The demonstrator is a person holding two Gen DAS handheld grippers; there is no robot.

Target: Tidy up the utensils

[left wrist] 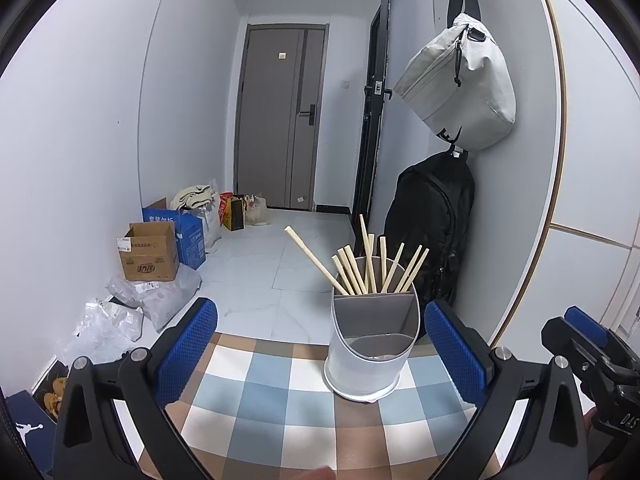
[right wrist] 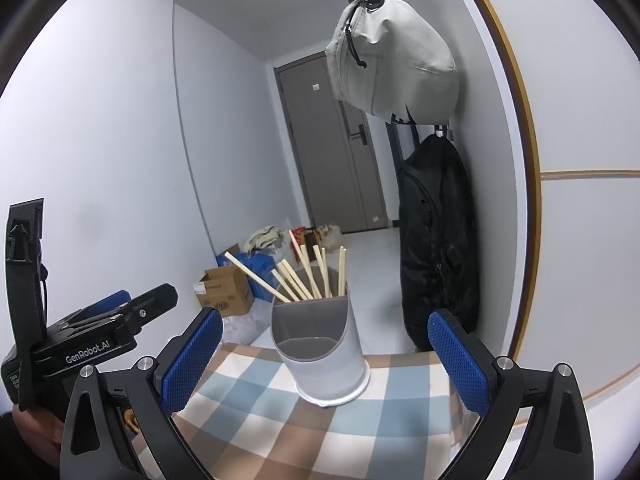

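Chopsticks (left wrist: 362, 270) fan out of the rear compartment of the white utensil holder (left wrist: 370, 354), which stands at the far edge of the checkered tabletop (left wrist: 280, 412). Left gripper (left wrist: 320, 354) and right gripper (right wrist: 324, 360) both hover with blue-padded fingers (right wrist: 460, 360) spread wide, gripping nothing.
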